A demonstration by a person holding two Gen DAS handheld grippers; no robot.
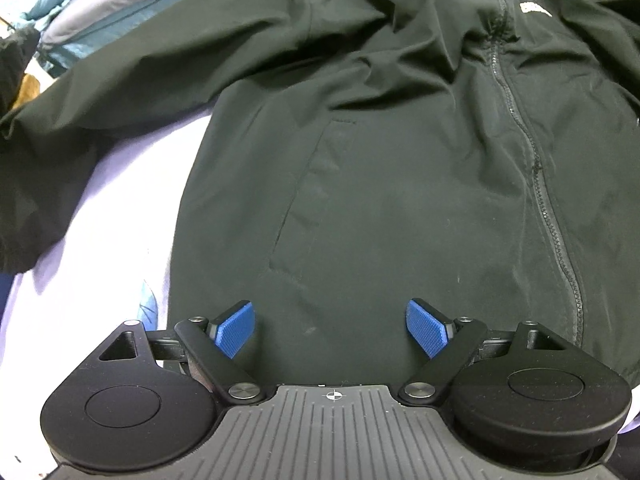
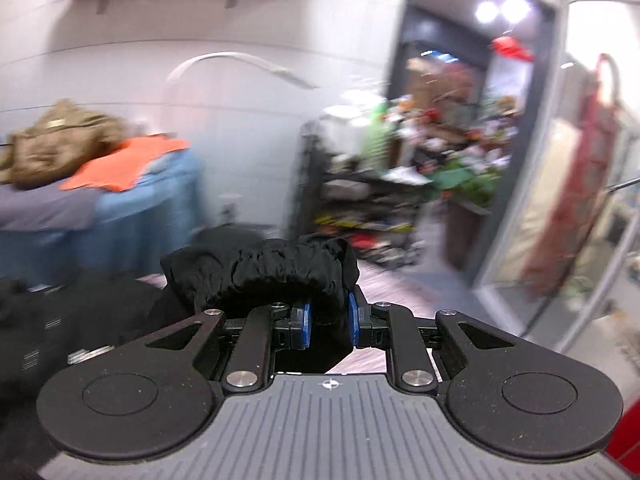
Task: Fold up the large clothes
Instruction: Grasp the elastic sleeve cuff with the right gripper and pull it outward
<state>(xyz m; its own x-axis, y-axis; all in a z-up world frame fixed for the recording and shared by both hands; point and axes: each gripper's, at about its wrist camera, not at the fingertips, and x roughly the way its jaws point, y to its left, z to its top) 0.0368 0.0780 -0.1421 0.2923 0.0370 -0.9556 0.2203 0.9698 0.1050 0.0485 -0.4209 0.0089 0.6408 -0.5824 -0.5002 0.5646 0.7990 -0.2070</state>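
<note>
A black zip-up jacket [image 1: 400,168] lies front up on a pale lavender sheet [image 1: 100,216], its zipper [image 1: 532,168] running down the right side and a sleeve [image 1: 60,120] stretched out to the left. My left gripper [image 1: 331,328] is open and empty, its blue pads just above the jacket's lower hem. My right gripper [image 2: 329,320] is shut on a bunched elastic cuff of the black jacket [image 2: 276,268] and holds it lifted; more black fabric [image 2: 60,320] hangs at the lower left.
A pile of grey and teal clothes [image 1: 104,12] lies at the far left of the bed. In the right wrist view a blue-covered table [image 2: 132,208] bears orange and khaki garments, and a doorway [image 2: 440,160] opens onto a cluttered room.
</note>
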